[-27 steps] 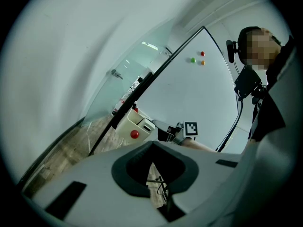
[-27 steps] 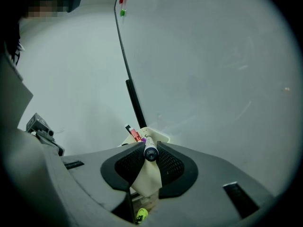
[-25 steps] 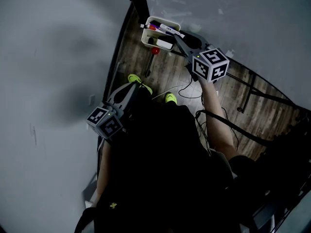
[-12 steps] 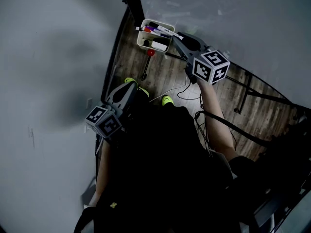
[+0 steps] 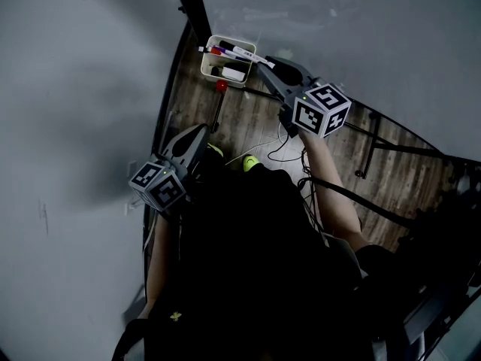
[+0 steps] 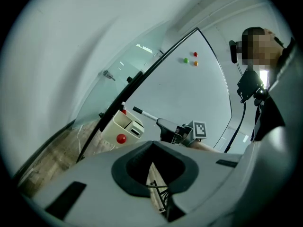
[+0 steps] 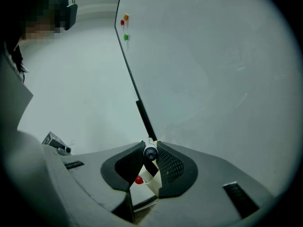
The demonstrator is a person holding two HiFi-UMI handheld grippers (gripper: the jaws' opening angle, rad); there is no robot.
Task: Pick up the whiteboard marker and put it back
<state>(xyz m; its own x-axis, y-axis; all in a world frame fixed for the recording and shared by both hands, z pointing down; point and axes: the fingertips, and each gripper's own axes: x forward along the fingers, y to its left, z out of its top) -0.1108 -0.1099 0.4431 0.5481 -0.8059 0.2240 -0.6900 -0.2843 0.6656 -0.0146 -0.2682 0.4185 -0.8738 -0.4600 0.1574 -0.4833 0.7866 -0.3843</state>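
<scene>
My right gripper [image 5: 263,63] is shut on the whiteboard marker [image 5: 242,52], a white barrel with a black cap, which lies nearly level over the white marker holder [image 5: 225,72] on the whiteboard. In the right gripper view the marker's round end [image 7: 150,152] sits pinched between the meshed pads [image 7: 168,164], with the holder [image 7: 152,183] just below. The left gripper view shows the same marker [image 6: 144,113] sticking out of the right gripper [image 6: 165,126] above the holder [image 6: 125,125]. My left gripper [image 5: 201,132] hangs lower left, shut on nothing.
The holder contains other markers, one red-capped [image 5: 214,50], and carries a red magnet [image 5: 222,86]. The whiteboard [image 5: 361,28] has a black frame bar [image 5: 195,6]. Cables [image 5: 285,145] and a black stand leg [image 5: 391,145] lie on the wooden floor. Small coloured magnets [image 7: 125,27] sit on the board.
My right gripper has lifted a little with the marker, still over the holder. The head view has shifted, so the holder appears higher and further left. The left gripper stays put.
</scene>
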